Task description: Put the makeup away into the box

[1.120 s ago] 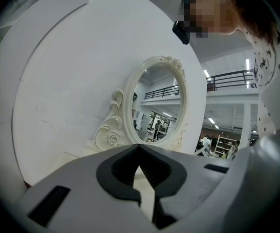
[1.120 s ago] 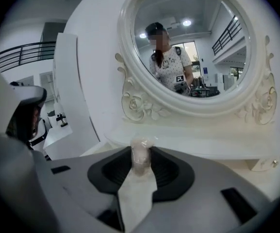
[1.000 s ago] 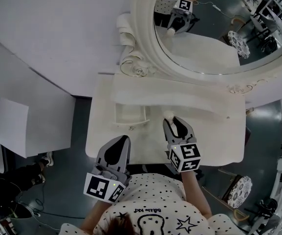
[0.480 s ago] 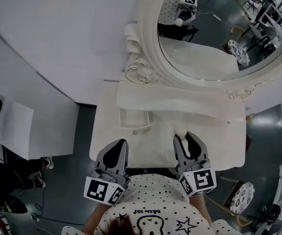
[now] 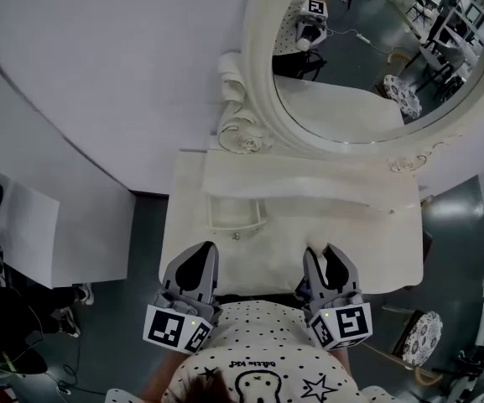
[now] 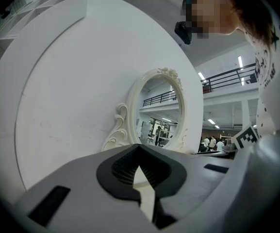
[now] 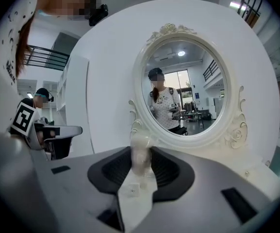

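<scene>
My right gripper (image 5: 321,252) is shut on a small white makeup bottle (image 5: 314,244), held upright over the front edge of the white dressing table (image 5: 376,254). In the right gripper view the bottle (image 7: 140,142) stands between the dark pads of that gripper (image 7: 140,155). A small white open box (image 5: 236,214) sits on the table to the left of the bottle. My left gripper (image 5: 205,250) hovers at the table's front edge below the box, its jaws together with nothing in them (image 6: 139,149).
A large oval mirror (image 5: 367,49) in an ornate white frame stands at the back of the table on a raised ledge (image 5: 309,183). A white wall panel (image 5: 82,99) lies left. Dark floor and a round stool (image 5: 413,330) are at the right.
My right gripper has drawn back toward the person with the bottle, off the table's middle to its front edge. The left gripper has shifted slightly forward.
</scene>
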The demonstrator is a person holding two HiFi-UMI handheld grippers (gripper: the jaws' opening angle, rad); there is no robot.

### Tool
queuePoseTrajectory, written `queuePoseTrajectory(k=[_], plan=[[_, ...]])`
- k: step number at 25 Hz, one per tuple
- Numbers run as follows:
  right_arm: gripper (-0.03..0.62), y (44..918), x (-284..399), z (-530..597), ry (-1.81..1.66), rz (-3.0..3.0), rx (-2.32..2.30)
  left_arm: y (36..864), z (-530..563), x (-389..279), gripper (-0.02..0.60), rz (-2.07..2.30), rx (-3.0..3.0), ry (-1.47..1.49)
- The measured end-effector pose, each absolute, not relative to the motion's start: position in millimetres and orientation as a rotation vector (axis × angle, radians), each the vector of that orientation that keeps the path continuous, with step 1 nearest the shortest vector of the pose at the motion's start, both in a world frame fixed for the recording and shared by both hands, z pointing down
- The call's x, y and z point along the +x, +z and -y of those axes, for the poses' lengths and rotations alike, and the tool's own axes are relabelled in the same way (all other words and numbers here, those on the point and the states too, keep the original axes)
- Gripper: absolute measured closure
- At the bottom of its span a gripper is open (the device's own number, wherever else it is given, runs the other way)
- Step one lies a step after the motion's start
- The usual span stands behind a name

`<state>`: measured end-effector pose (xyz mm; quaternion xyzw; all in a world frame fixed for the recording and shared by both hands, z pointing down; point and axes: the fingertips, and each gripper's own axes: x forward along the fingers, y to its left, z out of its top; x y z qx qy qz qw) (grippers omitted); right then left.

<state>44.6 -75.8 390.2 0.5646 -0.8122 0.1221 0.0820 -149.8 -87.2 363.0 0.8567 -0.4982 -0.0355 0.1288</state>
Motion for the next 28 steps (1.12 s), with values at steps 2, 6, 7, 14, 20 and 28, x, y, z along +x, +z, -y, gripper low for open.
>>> queuePoseTrajectory(k=[2,6,7,14,20,28], plan=[[0.464,392.0,39.6,75.9,0.373,2.430,1.689,364.0,88.7,-151.1,0.586,1.440,2.496,-0.104],[0.464,394.7,31.2,76.8,0.379,2.437,1.680,364.0,90.1,-152.4,0.586,1.430,2.501,-0.120],[0.464,395.1,29.9,77.5,0.380,2.436,1.679,364.0,90.3,-153.1,0.586,1.430,2.501,-0.123],[0.464,391.7,23.1,85.0,0.354,2.447,1.645,364.0,91.4,-160.7,0.586,1.445,2.491,-0.125],[0.464,386.2,12.8,102.0,0.291,2.476,1.586,365.5,94.4,-162.5,0.586,1.451,2.482,-0.124],[0.464,393.1,-8.9,130.1,0.291,2.524,1.484,368.5,99.3,-164.8,0.586,1.449,2.465,-0.121]])
